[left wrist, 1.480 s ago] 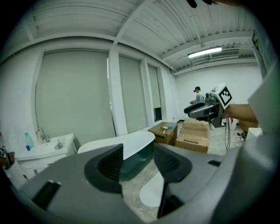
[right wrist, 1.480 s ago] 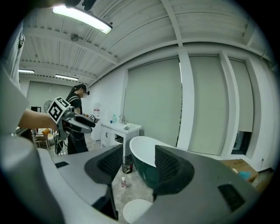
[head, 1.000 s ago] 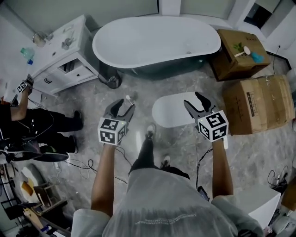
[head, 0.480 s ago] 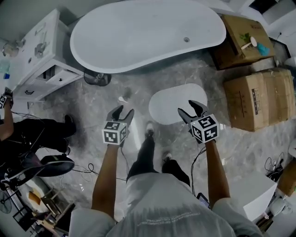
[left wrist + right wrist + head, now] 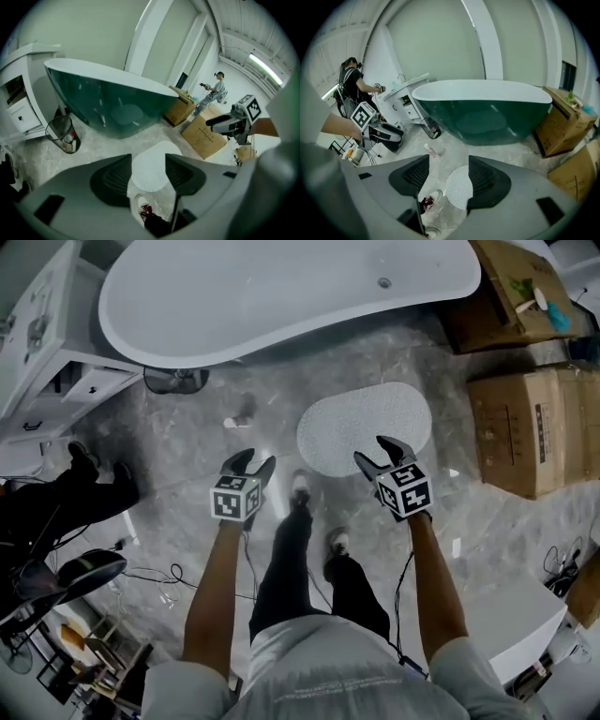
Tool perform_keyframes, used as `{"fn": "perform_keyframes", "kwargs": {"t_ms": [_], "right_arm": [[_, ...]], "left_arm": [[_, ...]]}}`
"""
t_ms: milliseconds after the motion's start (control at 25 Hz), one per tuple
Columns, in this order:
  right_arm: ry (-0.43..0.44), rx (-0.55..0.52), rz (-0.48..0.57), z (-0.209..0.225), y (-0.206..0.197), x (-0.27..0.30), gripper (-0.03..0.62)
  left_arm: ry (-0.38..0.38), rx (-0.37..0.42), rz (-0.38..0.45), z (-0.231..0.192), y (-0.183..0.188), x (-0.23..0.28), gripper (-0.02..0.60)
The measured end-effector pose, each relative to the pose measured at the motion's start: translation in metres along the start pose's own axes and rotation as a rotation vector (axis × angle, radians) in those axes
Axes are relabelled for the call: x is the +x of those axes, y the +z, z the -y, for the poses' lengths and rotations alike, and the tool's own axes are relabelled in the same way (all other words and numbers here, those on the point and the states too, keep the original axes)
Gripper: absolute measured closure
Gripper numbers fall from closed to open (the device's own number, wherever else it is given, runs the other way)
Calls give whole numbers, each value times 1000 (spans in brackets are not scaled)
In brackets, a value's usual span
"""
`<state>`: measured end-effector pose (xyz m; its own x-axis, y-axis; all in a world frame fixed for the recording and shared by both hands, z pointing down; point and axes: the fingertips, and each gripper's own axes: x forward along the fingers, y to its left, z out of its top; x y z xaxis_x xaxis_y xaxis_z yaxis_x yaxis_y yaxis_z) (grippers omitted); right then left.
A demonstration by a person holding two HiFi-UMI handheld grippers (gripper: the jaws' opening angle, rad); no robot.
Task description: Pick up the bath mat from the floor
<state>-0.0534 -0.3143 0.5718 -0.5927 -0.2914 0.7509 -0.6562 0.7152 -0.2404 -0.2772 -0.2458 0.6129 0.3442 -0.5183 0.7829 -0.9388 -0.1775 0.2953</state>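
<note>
**Kid:** How many grippers is the person holding?

**Friend:** Two. The left gripper point(image 5: 251, 462) and the right gripper point(image 5: 373, 452) are both pointing down at the floor.

**Kid:** Are they holding anything?

**Friend:** No. The left gripper's jaws are standing a good way apart with nothing in them. The right gripper's jaws have just been opening. They are gaping wide, and nothing is between them.

**Kid:** Where is the bath mat lying?

**Friend:** One white bath mat point(image 5: 364, 426) is lying flat on the floor. It is just in front of the right gripper and below it, not touching. From the left gripper it is sitting ahead and to the right.

**Kid:** What else are you counting?

**Friend:** One big bathtub point(image 5: 281, 296) is standing past the mat, ahead of both grippers. Two cardboard boxes are sitting to the right of the right gripper, a near box point(image 5: 520, 432) and a far box point(image 5: 497, 306). One little bottle point(image 5: 239, 418) is lying ahead of the left gripper. One bin point(image 5: 176, 381) is standing further on, by the tub's edge. Two shoes are standing between the grippers, a front shoe point(image 5: 300, 488) and a back shoe point(image 5: 337, 542).
</note>
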Motion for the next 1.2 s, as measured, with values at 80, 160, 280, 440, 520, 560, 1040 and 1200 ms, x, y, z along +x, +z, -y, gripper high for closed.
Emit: {"fn": "perform_keyframes", "kwargs": {"t_ms": [80,160,280,440,520,560,1040,1200], "right_arm": [[3,-4,-15,10,-28,20,339],[4,-4,-19,18,-56,41,339],[3,-12,-15,31,-95,74,338],[6,-12,-11,48,-149,119,335],[13,-18,-13,55,-176,145,333],[17,-23,-16,60,-188,159,333],[54,-111,-48,111,-284,331,314],[62,-146,-79,113,-308,373,295]], "left_arm": [[-1,-4,-9,-2,-18,29,360],[-5,-5,-13,-5,-37,58,360],[-13,-12,0,-14,-60,103,360],[-20,-35,18,-27,-95,164,360],[-24,-40,11,-35,-117,195,360],[-28,-43,7,-39,-129,211,357],[-70,-79,10,-89,-224,374,337],[-76,-98,-3,-99,-247,407,300]]}}
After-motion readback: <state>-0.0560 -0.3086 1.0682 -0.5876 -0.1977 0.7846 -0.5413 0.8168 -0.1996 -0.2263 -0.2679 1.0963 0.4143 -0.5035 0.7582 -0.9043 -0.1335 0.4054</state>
